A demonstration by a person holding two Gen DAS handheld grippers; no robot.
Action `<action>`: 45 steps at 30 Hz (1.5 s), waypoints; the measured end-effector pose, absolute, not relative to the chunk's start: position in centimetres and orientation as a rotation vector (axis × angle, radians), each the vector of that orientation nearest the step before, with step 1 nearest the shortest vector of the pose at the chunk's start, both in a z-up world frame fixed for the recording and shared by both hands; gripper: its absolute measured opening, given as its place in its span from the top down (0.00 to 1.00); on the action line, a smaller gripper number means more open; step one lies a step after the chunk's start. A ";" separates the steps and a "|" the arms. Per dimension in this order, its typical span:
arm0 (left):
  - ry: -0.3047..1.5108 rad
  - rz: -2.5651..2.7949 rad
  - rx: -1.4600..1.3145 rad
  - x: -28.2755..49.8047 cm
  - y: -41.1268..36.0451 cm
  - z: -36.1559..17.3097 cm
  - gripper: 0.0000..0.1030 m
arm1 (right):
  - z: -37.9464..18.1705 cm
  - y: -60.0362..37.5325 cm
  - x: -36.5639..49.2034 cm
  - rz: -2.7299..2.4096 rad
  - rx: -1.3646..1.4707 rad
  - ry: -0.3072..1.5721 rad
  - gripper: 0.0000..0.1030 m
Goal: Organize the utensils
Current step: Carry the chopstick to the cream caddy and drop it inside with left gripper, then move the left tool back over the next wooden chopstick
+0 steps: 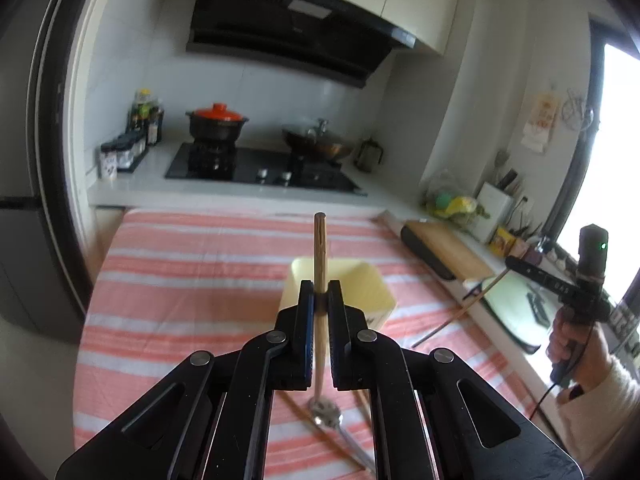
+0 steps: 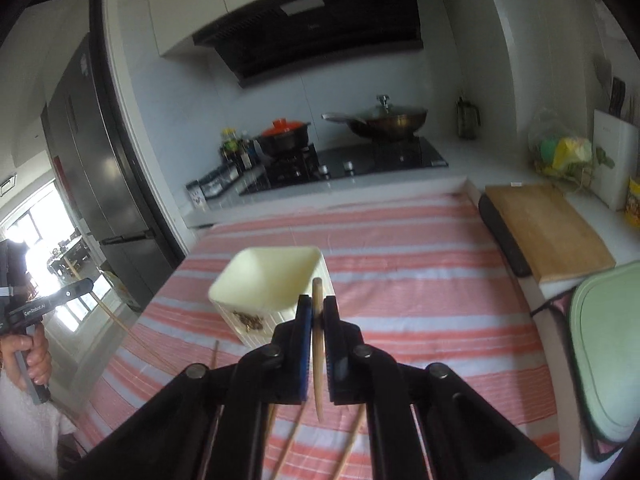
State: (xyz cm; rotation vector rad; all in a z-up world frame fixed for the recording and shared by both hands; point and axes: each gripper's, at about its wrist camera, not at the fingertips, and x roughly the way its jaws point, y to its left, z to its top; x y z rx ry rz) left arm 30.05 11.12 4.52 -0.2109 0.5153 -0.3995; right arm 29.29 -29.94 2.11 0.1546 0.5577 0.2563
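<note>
We see a kitchen: striped desk (image 2: 400, 240) abutting the stove counter (image 1: 256, 192); cream holder (image 2: 272, 284) mid-cloth, open room around. Left gripper (image 1: 320, 292) jaws clamp a wooden-handled utensil (image 1: 320, 248); right gripper (image 2: 316, 308) jaws clamp a chopstick (image 2: 318, 344). Handle reads "GenRobot.AI"

White-tiled kitchen wall (image 1: 280, 76) w/ black range hood (image 1: 288, 20), bright window (image 1: 616, 128).
</note>
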 end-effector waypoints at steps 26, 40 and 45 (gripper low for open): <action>0.858 -0.344 -0.111 50.3 -0.1 -4.7 0.79 | -3.2 -19.0 49.6 0.310 0.072 0.828 0.94; 0.817 -0.354 0.030 30.9 5.9 -5.3 0.05 | 1.1 -23.9 33.7 0.326 -0.085 0.671 0.49; 0.899 -0.290 -0.110 21.4 7.4 -13.3 0.05 | -6.9 -27.3 22.0 0.166 -0.065 0.670 0.49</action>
